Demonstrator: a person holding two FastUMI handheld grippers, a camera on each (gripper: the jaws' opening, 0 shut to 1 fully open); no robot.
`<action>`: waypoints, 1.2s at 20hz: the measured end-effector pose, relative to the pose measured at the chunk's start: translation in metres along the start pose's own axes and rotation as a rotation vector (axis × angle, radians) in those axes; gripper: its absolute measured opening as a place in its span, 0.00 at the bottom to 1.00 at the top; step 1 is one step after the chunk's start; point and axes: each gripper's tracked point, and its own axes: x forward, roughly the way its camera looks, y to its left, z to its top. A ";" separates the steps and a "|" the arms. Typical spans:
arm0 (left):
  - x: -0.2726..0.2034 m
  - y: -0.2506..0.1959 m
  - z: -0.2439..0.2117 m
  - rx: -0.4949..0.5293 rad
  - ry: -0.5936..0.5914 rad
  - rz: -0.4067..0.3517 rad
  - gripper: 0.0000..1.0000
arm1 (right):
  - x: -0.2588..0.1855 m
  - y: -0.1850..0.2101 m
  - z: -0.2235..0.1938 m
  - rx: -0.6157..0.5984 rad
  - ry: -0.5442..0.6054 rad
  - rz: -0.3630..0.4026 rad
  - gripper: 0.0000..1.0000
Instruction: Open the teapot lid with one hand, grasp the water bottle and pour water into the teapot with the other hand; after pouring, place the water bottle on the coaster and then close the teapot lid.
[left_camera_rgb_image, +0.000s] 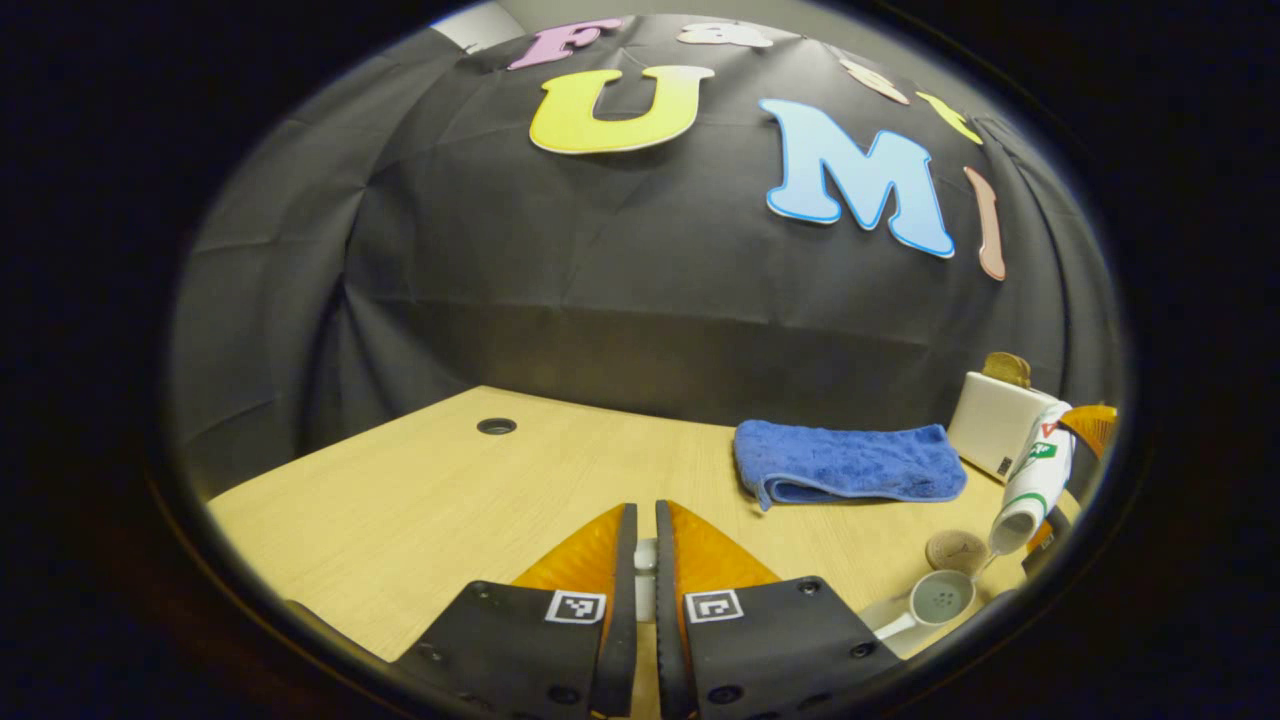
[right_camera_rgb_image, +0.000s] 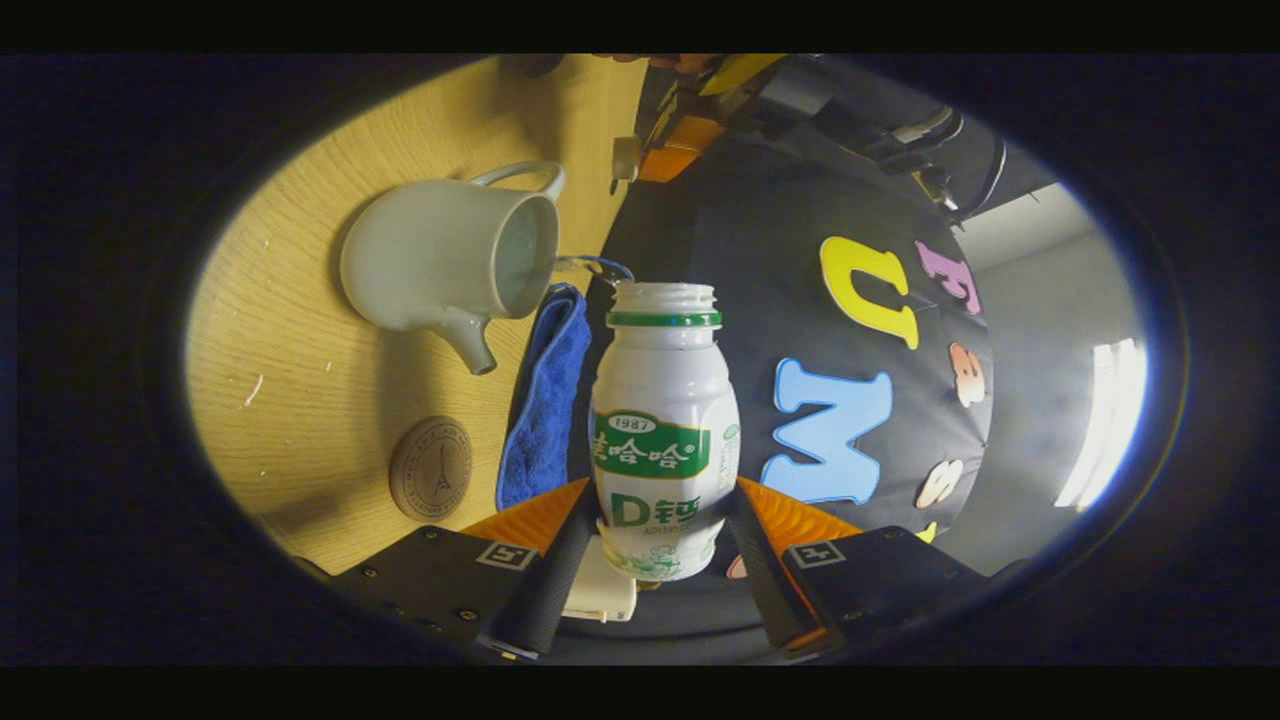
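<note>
The right gripper (right_camera_rgb_image: 665, 545) clamps the tilted water bottle (right_camera_rgb_image: 665, 440), mouth aimed at the open teapot (right_camera_rgb_image: 440, 260) on the tabletop (right_camera_rgb_image: 290, 400), coaster (right_camera_rgb_image: 431, 468) near it, while the left gripper (left_camera_rgb_image: 646, 580) holds the lid (left_camera_rgb_image: 646, 556).

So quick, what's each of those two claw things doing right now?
Left gripper: jaws shut on the teapot lid.
Right gripper: jaws shut on the water bottle.
</note>
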 end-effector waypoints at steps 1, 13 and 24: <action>0.000 0.000 -0.001 0.002 0.001 0.000 0.19 | -0.001 -0.001 0.000 -0.003 -0.001 -0.002 0.76; 0.001 0.000 -0.002 0.003 0.005 0.001 0.19 | 0.004 -0.019 0.002 -0.059 -0.022 -0.039 0.76; 0.000 0.000 -0.004 0.001 0.010 0.000 0.19 | 0.004 -0.028 0.007 -0.135 -0.042 -0.077 0.76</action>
